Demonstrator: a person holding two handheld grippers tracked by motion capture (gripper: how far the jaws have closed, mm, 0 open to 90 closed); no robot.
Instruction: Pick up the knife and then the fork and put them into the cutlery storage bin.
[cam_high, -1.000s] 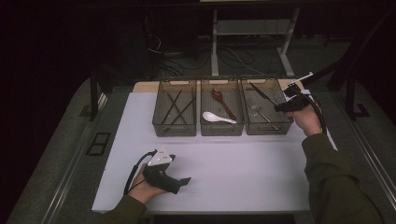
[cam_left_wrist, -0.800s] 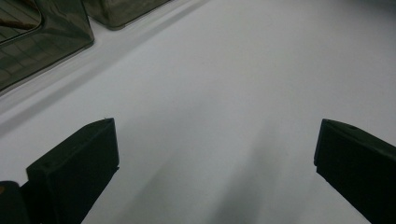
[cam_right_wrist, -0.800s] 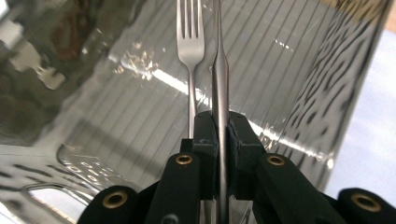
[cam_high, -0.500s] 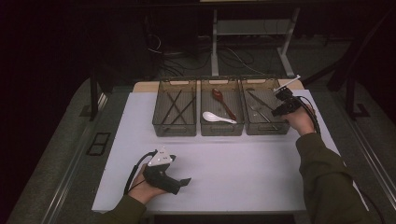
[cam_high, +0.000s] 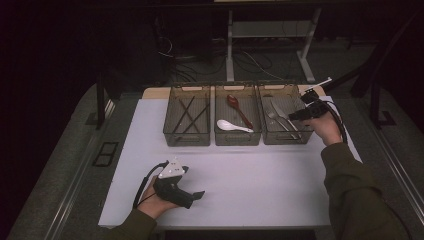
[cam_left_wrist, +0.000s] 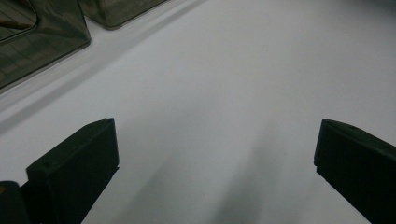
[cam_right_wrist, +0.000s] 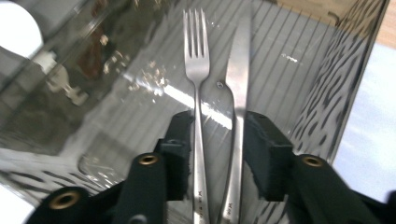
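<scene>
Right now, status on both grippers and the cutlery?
Left gripper open, resting on table. Right gripper jaws just opened, fork and knife between them in right bin. Nothing blocking.

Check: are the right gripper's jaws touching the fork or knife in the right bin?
Cannot tell. In the right gripper view the right gripper has its jaws, which have just been opening, on either side of the fork and knife, whose handles run close to the pads.

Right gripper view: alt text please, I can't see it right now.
The right gripper has just opened its black jaws, with a steel fork and knife lying side by side between them in a clear ribbed bin.
</scene>
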